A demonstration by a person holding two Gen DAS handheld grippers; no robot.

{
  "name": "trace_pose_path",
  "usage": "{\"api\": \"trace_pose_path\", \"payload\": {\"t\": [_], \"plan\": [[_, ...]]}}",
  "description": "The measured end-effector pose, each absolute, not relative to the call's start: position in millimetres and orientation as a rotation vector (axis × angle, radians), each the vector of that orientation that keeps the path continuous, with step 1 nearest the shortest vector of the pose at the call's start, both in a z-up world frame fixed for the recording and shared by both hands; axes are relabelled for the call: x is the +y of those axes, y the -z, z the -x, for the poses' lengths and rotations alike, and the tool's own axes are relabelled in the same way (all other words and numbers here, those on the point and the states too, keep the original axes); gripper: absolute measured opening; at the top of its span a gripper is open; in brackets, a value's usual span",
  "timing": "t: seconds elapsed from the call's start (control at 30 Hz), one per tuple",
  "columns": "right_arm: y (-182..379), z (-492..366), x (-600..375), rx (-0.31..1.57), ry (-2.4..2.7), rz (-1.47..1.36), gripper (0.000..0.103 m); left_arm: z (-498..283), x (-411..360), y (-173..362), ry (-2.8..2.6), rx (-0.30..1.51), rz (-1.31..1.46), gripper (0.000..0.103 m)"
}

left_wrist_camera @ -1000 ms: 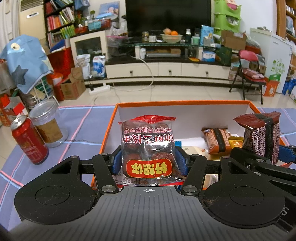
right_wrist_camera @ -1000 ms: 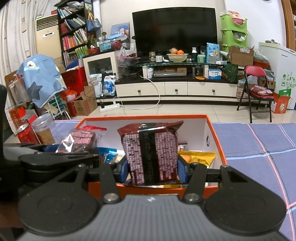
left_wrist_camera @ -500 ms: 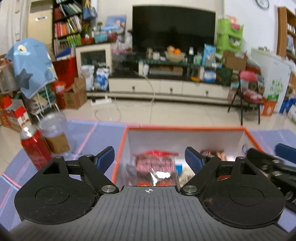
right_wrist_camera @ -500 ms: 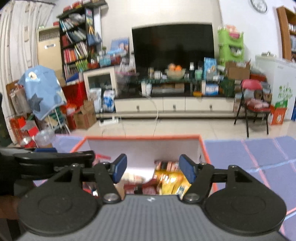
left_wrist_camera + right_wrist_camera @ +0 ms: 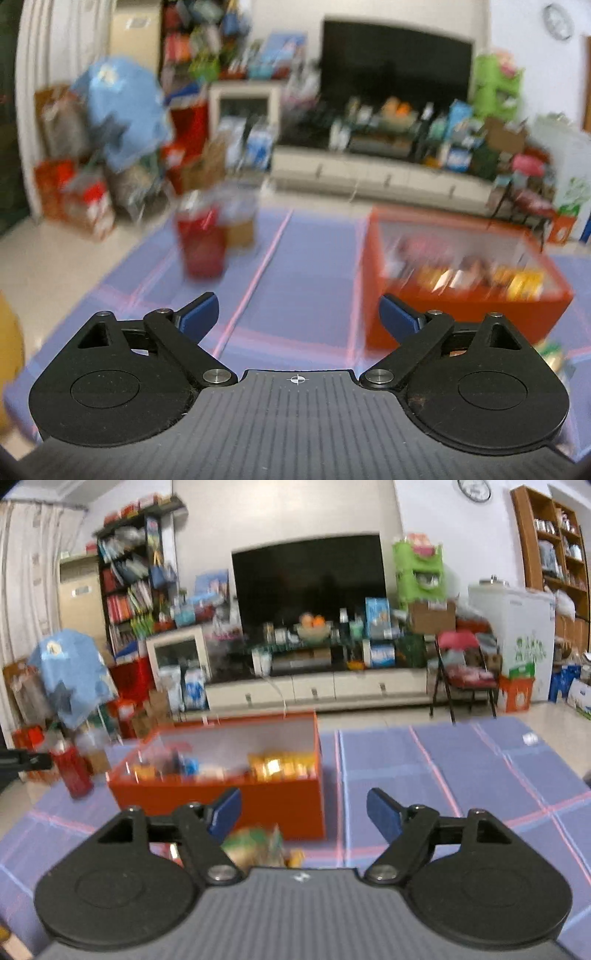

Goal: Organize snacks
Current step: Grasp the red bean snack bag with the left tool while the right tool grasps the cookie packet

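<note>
An orange box [image 5: 461, 317] [image 5: 258, 805] with several snack packets inside stands on the purple checked cloth. In the left wrist view it lies ahead to the right, blurred. My left gripper [image 5: 298, 314] hangs over bare cloth, its jaws opening with nothing between them. In the right wrist view the box sits ahead to the left. My right gripper [image 5: 303, 810] is back from the box, its jaws opening and empty. A loose green and yellow snack packet [image 5: 258, 845] lies on the cloth in front of the box, just below the right gripper's left finger [image 5: 223, 814].
A red drink can [image 5: 201, 243] [image 5: 72, 771] and a clear jar [image 5: 240, 218] stand on the cloth left of the box. Another packet [image 5: 550, 354] shows at the left view's right edge. Beyond the table are a TV cabinet, shelves and a red folding chair [image 5: 461, 672].
Both grippers let go of their snack packets into the box, opened wide and pulled back from it. The left view swung left, the right view right.
</note>
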State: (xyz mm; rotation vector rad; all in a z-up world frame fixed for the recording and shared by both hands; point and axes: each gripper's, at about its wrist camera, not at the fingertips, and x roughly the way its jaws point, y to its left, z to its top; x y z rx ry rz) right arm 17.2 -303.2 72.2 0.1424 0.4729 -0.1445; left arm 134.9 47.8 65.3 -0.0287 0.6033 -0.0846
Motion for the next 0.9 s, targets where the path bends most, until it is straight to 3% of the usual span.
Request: {"api": "trace_pose_path", "payload": {"t": [0.3,0.77,0.9], "plan": [[-28,-29,-274,0.660,0.068,0.002,0.079,-129,57,-28,0.050,0.706,0.060,0.071],[-2,-76,-259,0.706,0.009,0.029,0.079,-111,-77,-2,0.278,0.806,0.039,0.073],[-2,-81,-267,0.714,0.001,-0.029,0.073,-119,-83,10,0.271,0.835,0.055,0.073]]}}
